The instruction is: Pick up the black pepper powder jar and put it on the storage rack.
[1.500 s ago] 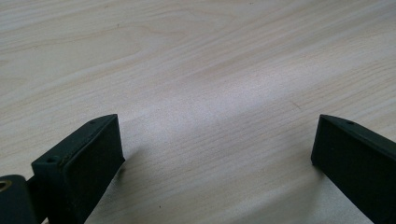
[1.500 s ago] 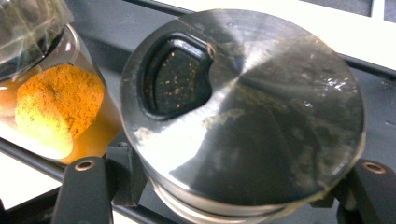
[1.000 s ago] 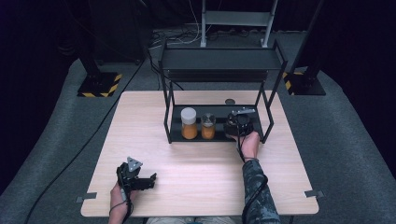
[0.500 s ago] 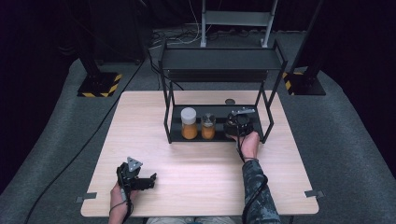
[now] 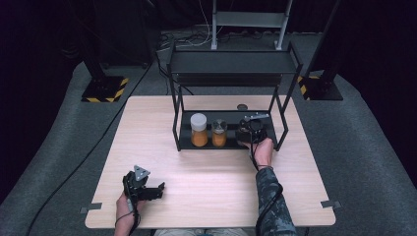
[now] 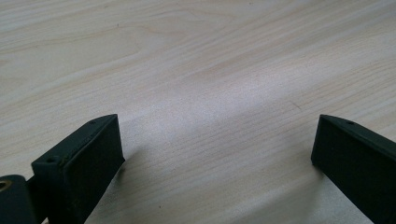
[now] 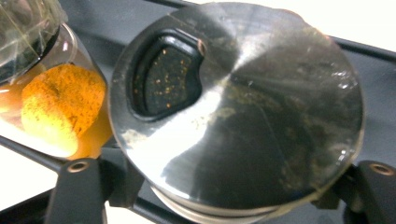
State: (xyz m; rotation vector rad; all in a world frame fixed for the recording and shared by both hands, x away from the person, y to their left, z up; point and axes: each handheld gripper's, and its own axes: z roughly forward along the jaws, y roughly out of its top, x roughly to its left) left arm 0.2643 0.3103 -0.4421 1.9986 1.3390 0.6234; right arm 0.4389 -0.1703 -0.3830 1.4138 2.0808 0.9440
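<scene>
Resting low at the near left of the wooden counter (image 5: 211,172), the left claw (image 5: 158,188) sits in the person's left hand (image 5: 125,216) with its jaws spread wide and nothing between them; its own view shows bare wood grain in the gap.

Farther in, on the right, the person's right hand (image 5: 263,150) reaches to the front edge of a black wire rack (image 5: 231,73) that stands on the far half of the counter. The right claw (image 7: 224,196) sits on the rack's lower shelf (image 5: 228,144), at its right end. Its jaws have just been opening and now stand a little apart, one at each side of a spice jar with a round brushed-metal lid (image 7: 238,107). The lid has a dark shaker flap flecked with orange powder. Whether the pads still press on the jar's sides I cannot tell, since the lid hides the contact.

Just beside that jar, toward the shelf's middle, stands a small glass jar of orange powder (image 5: 219,133) with a metal lid, and next to it a taller jar of orange spice with a white cap (image 5: 198,129).

Beyond the rack, a small dark round object (image 5: 242,106) lies on the counter.
</scene>
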